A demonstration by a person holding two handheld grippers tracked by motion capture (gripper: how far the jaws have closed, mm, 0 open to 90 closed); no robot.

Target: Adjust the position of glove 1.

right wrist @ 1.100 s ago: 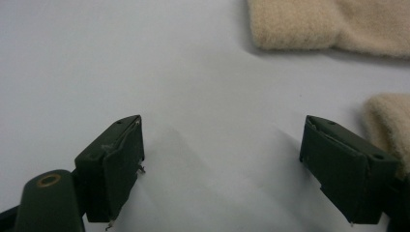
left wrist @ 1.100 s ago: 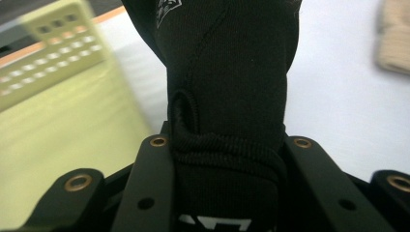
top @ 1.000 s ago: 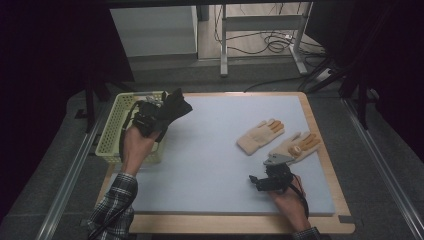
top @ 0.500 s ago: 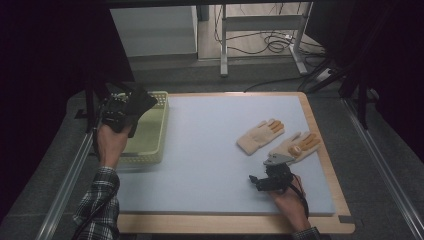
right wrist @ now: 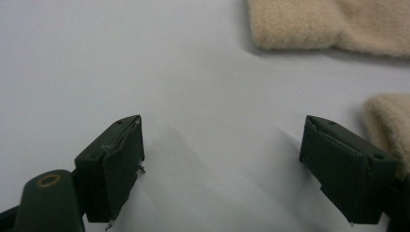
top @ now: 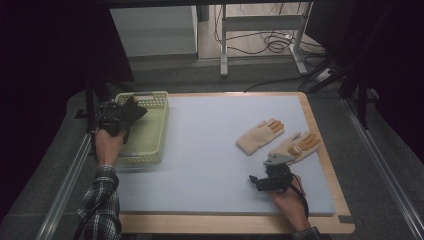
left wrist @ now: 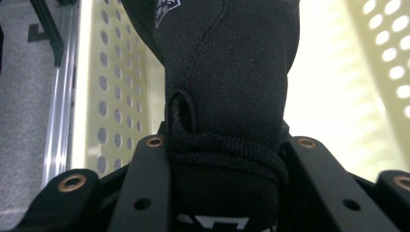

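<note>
A pale blue mat (top: pixel 210 150) covers the wooden table (top: pixel 320 135) (dark room, cables on the floor behind). The left gripper (top: pixel 116 118) clamps a black glove (left wrist: pixel 227 87) over the yellow-green perforated basket (top: pixel 152 130). The right gripper (top: pixel 272 179), jaws apart and empty, rests near two tan gloves (top: pixel 261 135).

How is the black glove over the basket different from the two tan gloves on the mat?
The black glove is dark and clamped at its cuff in the left gripper, above the yellow basket. The tan gloves are pale with orange fingertips and lie flat on the mat, ungripped; the right gripper stands open beside them.
</note>
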